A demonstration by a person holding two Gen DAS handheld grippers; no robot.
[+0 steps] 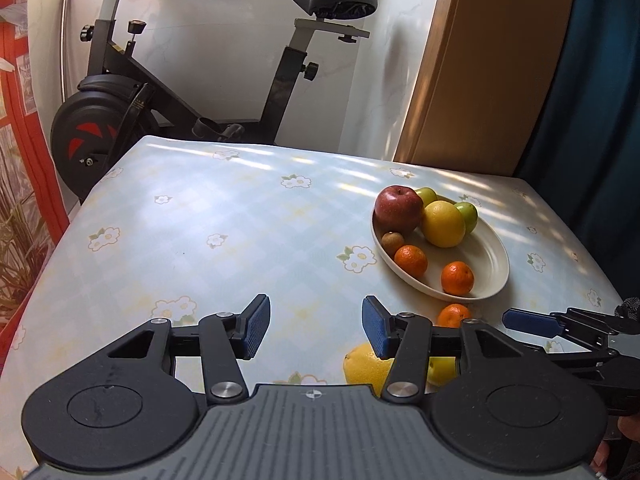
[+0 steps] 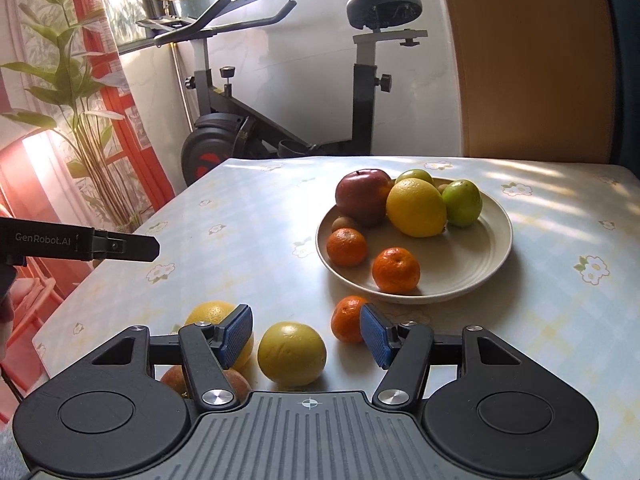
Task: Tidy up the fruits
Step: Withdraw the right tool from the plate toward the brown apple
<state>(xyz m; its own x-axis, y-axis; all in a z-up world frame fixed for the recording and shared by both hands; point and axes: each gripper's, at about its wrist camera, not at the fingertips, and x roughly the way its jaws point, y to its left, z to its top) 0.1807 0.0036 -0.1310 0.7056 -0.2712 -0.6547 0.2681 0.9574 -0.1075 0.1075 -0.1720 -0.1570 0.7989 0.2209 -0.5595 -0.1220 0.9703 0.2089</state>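
The only words that can be read are "GenRobot.AI", in pale letters on the black side of the left gripper (image 2: 132,249), seen at the left edge of the right wrist view. The bike (image 2: 224,148) frame carries a small mark, too small to read

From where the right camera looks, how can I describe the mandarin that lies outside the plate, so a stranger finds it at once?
Find the cream plate on the flowered tablecloth. Just before its near rim lies one mandarin on the cloth, beside the right gripper. It is small and deep orange, unlike the larger yellow fruit next to it, and the other mandarins lie inside the plate.
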